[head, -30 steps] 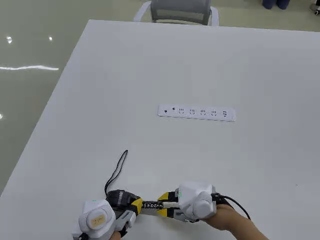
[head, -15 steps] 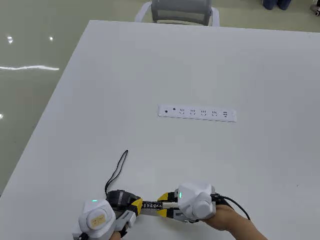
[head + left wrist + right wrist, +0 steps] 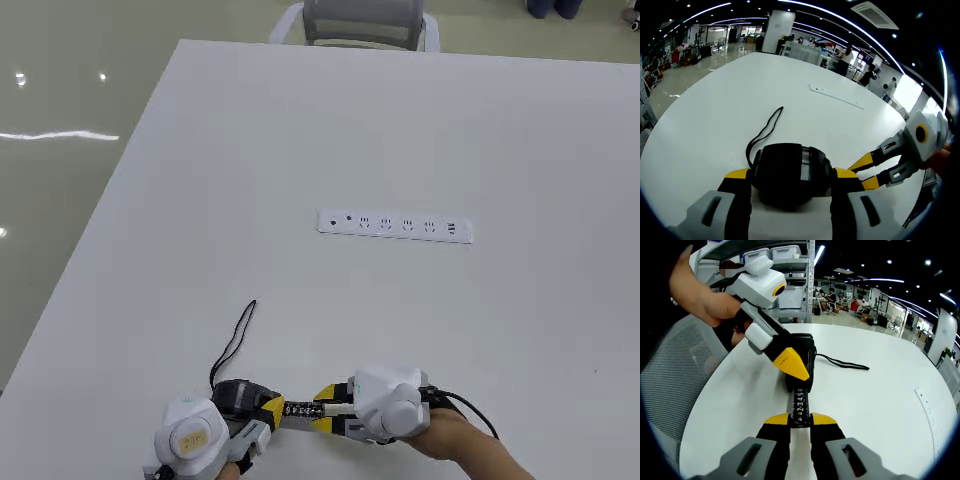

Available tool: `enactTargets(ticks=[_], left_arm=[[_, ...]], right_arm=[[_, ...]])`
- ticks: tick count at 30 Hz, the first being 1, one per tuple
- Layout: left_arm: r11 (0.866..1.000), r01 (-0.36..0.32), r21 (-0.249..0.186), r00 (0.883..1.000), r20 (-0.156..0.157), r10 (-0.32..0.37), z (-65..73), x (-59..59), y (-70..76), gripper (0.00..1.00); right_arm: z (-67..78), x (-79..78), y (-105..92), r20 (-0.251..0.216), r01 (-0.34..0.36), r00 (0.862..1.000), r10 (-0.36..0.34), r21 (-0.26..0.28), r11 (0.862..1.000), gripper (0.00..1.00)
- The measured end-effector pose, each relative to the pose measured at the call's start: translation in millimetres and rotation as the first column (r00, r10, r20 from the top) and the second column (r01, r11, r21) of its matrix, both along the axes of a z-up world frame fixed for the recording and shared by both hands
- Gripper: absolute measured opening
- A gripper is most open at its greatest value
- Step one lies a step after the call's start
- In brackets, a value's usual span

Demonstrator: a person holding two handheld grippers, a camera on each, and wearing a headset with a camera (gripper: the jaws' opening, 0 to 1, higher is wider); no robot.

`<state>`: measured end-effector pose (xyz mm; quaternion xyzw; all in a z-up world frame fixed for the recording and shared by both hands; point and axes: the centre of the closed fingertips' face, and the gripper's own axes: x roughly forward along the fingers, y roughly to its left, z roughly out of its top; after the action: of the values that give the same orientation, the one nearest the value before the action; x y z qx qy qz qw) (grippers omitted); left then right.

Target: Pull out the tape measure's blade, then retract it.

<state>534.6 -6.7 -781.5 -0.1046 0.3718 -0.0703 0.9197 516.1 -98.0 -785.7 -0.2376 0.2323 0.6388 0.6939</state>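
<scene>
The black tape measure [image 3: 238, 396] lies near the table's front edge, its wrist strap [image 3: 233, 340] trailing away. My left gripper [image 3: 268, 410] is shut on the case [image 3: 790, 172], a yellow-tipped finger on each side. A short length of blade [image 3: 300, 409] runs right from the case. My right gripper [image 3: 321, 410] is shut on the blade's end [image 3: 799, 404], where the numbers show between its pads. In the right gripper view the case [image 3: 802, 357] sits just ahead with the left gripper [image 3: 787, 362] on it. The right gripper [image 3: 867, 172] enters the left gripper view from the right.
A white power strip [image 3: 393, 226] lies mid-table beyond the grippers. A grey chair [image 3: 360, 22] stands at the far edge. The white table [image 3: 300, 130] has its left edge running diagonally, with glossy floor beyond. The person's hand [image 3: 455, 440] holds the right gripper.
The right gripper has crept slightly left toward the case, and the exposed blade is a little shorter. The left gripper and the case have stayed put.
</scene>
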Motion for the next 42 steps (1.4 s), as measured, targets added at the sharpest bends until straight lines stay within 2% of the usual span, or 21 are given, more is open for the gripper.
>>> enactTargets(ticks=[42], left_arm=[[1.000, -0.003, -0.018, 1.000, 0.000, 0.003, -0.6, 0.3, 3.6, 0.61]], right_arm=[[-3.0, 1.8, 21.3, 0.000, -0.008, 1.000, 0.008, 0.010, 1.000, 0.14]])
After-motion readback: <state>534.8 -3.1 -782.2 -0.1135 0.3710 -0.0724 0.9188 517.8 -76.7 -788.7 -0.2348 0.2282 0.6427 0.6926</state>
